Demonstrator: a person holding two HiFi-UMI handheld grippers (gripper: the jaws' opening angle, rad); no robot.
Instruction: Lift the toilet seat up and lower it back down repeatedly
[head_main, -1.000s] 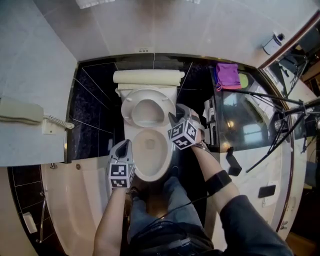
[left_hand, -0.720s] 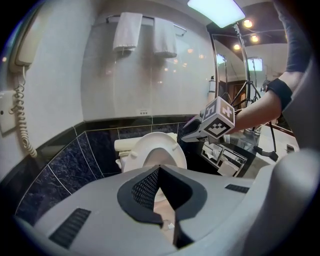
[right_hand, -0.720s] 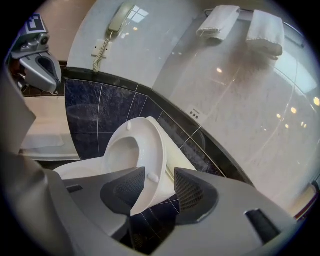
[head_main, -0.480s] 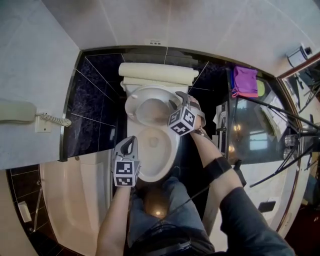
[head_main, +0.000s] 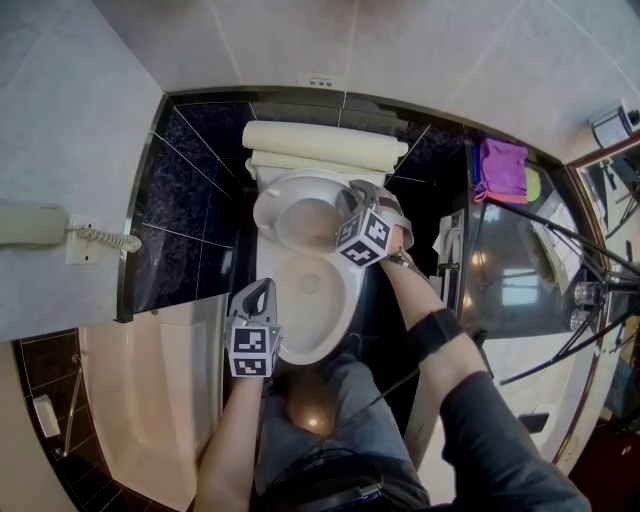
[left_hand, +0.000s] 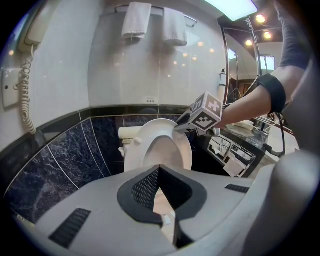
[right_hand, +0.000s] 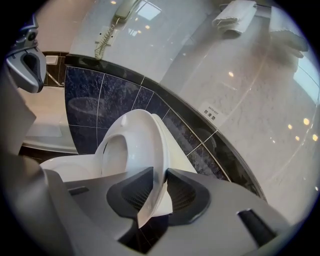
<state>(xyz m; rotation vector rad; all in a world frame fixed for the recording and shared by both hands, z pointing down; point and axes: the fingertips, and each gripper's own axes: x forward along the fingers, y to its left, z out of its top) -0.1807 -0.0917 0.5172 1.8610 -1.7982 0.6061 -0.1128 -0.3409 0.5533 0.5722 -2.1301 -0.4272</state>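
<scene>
The white toilet seat (head_main: 263, 215) stands raised, leaning back towards the tank (head_main: 325, 145) above the open bowl (head_main: 272, 300). My right gripper (head_main: 352, 196) is at the seat's right rim. Its jaws have just been closing, and in the right gripper view the seat's edge (right_hand: 135, 145) sits between the pads of the right gripper (right_hand: 159, 187), which press on it from both sides. My left gripper (head_main: 262, 289) hangs by the bowl's front left rim. The left gripper (left_hand: 159, 172) has its pads meeting at the tips, holds nothing, and points at the raised seat (left_hand: 137, 150).
A wall phone (head_main: 40, 225) with a coiled cord hangs at the left. A bathtub (head_main: 150, 400) lies below it. Right of the toilet is a glass-topped counter (head_main: 500, 270) with a purple cloth (head_main: 503, 165). Towels (left_hand: 137, 20) hang high on the wall. The person's knees are just in front of the bowl.
My right gripper has moved in from beside the bowl onto the seat's right rim and closed on it. The left gripper has sunk a little by the bowl's front.
</scene>
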